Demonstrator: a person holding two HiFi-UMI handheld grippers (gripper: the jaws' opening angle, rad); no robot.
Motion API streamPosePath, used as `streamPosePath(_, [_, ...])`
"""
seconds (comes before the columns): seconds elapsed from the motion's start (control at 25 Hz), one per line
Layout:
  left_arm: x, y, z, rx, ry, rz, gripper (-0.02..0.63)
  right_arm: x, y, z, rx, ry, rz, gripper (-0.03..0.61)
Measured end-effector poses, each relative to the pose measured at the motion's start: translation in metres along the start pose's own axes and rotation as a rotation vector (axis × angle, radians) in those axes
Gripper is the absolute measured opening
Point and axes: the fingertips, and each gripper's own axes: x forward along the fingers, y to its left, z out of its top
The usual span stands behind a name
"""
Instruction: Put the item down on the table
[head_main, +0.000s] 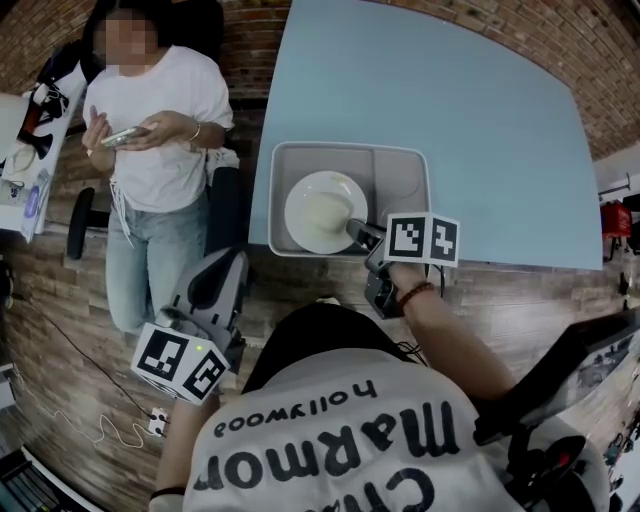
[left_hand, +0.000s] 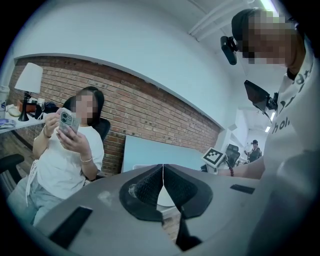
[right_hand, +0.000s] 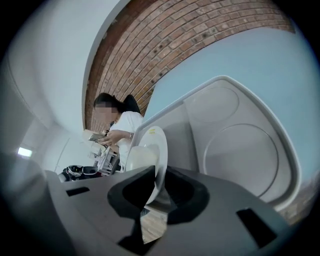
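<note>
A white plate is over the left compartment of a grey tray at the near edge of the light blue table. My right gripper is shut on the plate's near right rim. In the right gripper view the plate runs edge-on between the jaws of the right gripper, tilted up off the tray. Whether its far edge touches the tray is hidden. My left gripper hangs low at the left, off the table. In the left gripper view the left gripper is shut on nothing.
A person in a white shirt sits left of the table holding a phone. A dark chair part is at my right. Brick wall lies behind the table, with wooden floor below its near edge.
</note>
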Motion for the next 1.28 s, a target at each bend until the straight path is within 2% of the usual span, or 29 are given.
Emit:
streamPosePath(0.44, [-0.005, 0.001, 0.003, -0.014, -0.016, 0.029, 0.009, 0.003, 0.006, 0.005, -0.247, 0.009, -0.107, 0.08])
streamPosePath(0.68, [-0.008, -0.001, 0.001, -0.014, -0.014, 0.036, 0.009, 0.008, 0.007, 0.005, -0.35, 0.036, -0.143, 0.097])
streamPosePath(0.84, [-0.012, 0.003, 0.003, -0.013, -0.019, 0.059, 0.009, 0.014, 0.006, 0.009, -0.39, 0.057, -0.16, 0.109])
streamPosePath(1.0, [-0.015, 0.004, 0.002, -0.019, -0.021, 0.069, 0.009, 0.019, -0.001, 0.01, -0.428, 0.096, -0.22, 0.117])
streamPosePath(1.28, [-0.013, 0.004, 0.001, -0.022, -0.027, 0.069, 0.009, 0.021, 0.001, 0.01, -0.438, 0.093, -0.226, 0.117])
